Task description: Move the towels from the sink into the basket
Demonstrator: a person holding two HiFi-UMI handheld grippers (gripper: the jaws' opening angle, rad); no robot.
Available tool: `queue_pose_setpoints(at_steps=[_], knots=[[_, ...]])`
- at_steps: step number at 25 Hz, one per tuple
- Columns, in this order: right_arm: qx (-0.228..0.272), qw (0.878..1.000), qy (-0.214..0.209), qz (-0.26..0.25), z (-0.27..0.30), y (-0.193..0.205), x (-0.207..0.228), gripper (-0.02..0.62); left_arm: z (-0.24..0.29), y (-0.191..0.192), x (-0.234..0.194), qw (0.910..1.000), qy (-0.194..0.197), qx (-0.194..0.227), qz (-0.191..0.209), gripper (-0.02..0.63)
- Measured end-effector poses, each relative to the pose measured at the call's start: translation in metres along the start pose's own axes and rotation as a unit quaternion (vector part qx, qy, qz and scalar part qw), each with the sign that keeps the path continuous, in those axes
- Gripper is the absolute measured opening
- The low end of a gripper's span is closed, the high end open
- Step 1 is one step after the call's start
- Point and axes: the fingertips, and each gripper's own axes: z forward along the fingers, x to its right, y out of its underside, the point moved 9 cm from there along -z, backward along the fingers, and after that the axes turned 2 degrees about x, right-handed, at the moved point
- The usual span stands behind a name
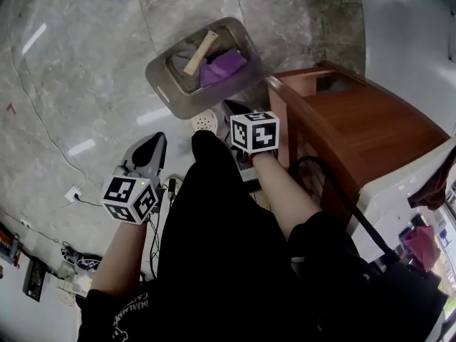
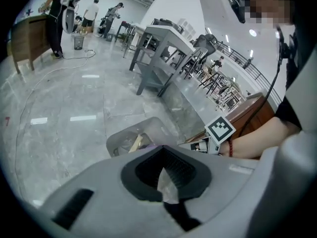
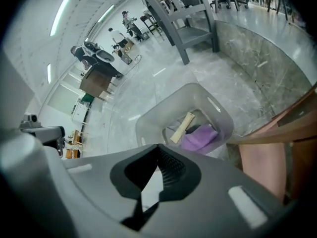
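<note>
The polished grey marble floor (image 1: 92, 63) carries a grey basket (image 1: 158, 77) at upper centre. A wooden stand (image 1: 370, 127) stands just beside it at right, and a thin cable (image 1: 43, 127) trails down the left.

Lighting was bright and even, from overhead. Long white ceiling strip lights (image 3: 60, 15) left glare streaks on the glossy grey marble floor (image 1: 71, 91). Shadows were soft. Heavy fisheye bending toward edges, black vignette in corners. Nearest foreground was slightly soft; distance was sharp.
</note>
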Motion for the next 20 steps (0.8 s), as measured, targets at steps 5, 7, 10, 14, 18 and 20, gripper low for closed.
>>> queue_pose_setpoints(at_steps=[5, 7, 10, 14, 18, 20], knots=[[0.017, 0.999, -0.039, -0.029, -0.071, -0.021, -0.074, 0.002, -0.044, -0.052, 0.045, 0.9971, 0.018, 0.069, 0.027, 0.003], [0.049, 0.996, -0.048, -0.06, -0.103, -0.037, -0.104, 0.002, -0.064, -0.078, 0.064, 0.9937, 0.04, 0.097, 0.04, 0.003], [0.128, 0.987, -0.078, -0.057, -0.158, -0.064, -0.144, 0.002, -0.098, -0.119, 0.092, 0.985, 0.085, 0.139, 0.057, 0.003], [0.223, 0.966, -0.12, -0.052, -0.251, -0.075, -0.192, 0.002, -0.165, -0.146, 0.142, 0.9687, 0.137, 0.192, 0.078, 0.003], [0.311, 0.936, -0.115, -0.118, -0.34, -0.089, -0.239, 0.003, -0.229, -0.179, 0.181, 0.9297, 0.209, 0.275, 0.127, 0.003], [0.345, 0.919, -0.056, -0.183, -0.378, -0.095, -0.265, 0.003, -0.254, -0.202, 0.198, 0.9025, 0.256, 0.303, 0.168, 0.003]])
